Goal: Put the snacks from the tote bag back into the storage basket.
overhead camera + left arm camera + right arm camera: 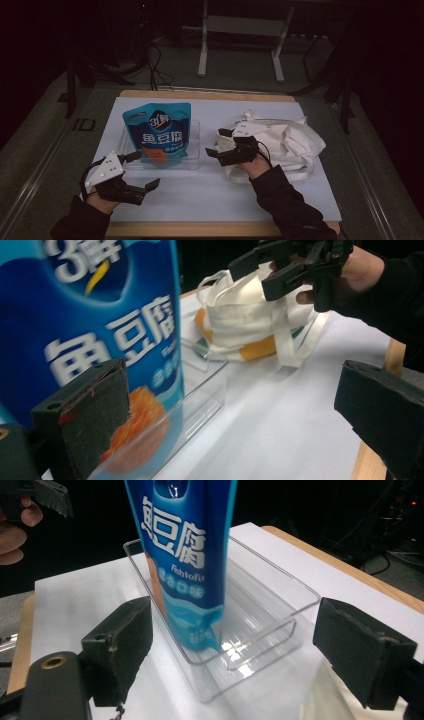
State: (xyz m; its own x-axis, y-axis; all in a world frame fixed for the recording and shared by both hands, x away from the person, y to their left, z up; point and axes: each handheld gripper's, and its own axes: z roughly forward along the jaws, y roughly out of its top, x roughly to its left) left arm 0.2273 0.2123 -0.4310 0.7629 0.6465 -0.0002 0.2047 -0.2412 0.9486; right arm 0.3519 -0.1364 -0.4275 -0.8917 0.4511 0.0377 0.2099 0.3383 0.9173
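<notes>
While both jaws gape, left gripper (pixel 142 170) near blue pouch (pixel 159 132), right gripper (pixel 220 141) beside cloth bag (pixel 285 142).

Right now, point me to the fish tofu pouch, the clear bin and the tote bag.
fish tofu pouch (pixel 159 131): high view, middle of its blue front.
clear plastic bin (pixel 300 591): right gripper view, bare rim at the far corner.
white tote bag (pixel 240 325): left gripper view, bunched cloth body above the orange patch.

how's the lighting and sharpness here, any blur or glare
High view: dim, dark surroundings, only the white tabletop lit. Left gripper view: the close blue fish tofu pouch is soft and blurred. Right gripper view: bright glare spots on the clear plastic bin.
</notes>
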